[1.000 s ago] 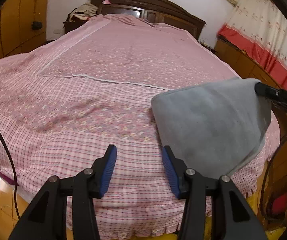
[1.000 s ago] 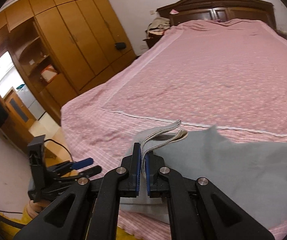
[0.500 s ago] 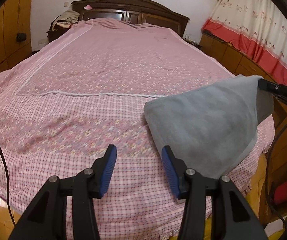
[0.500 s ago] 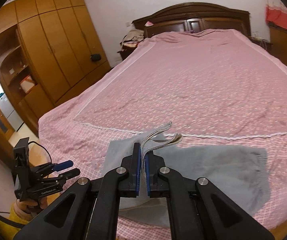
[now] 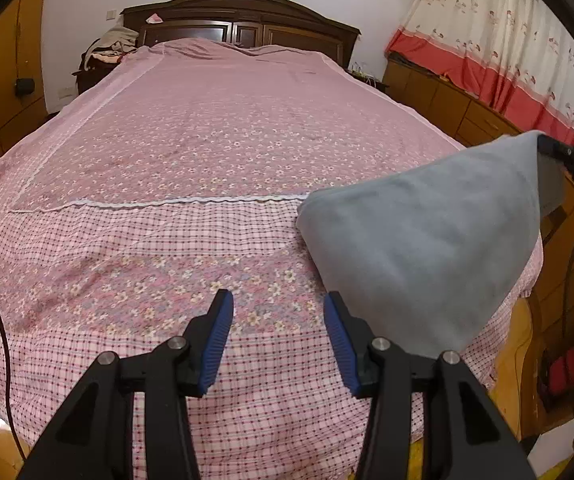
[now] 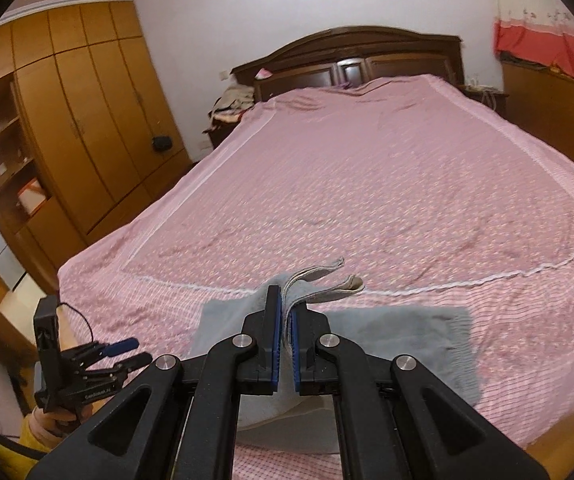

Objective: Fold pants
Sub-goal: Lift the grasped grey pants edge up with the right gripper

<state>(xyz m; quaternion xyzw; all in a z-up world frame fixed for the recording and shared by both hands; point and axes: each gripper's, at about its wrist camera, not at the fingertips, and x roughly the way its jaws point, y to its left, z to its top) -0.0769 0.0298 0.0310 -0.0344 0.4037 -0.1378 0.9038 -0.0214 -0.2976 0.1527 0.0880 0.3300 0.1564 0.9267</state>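
Bed (image 5: pixel 191 168): pink floral spread, foot end near.
Pants (image 5: pixel 419 248): grey, folded, one end lifted off near right corner.
Right gripper (image 6: pixel 283 344): jaws clamped on hem; lower it flat, edges aligned.
Left gripper (image 5: pixel 277 340): jaws apart, empty.

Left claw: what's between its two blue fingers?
Only the pink bedspread. In the left wrist view the left claw is open and holds nothing; the grey pants hang off to its right.
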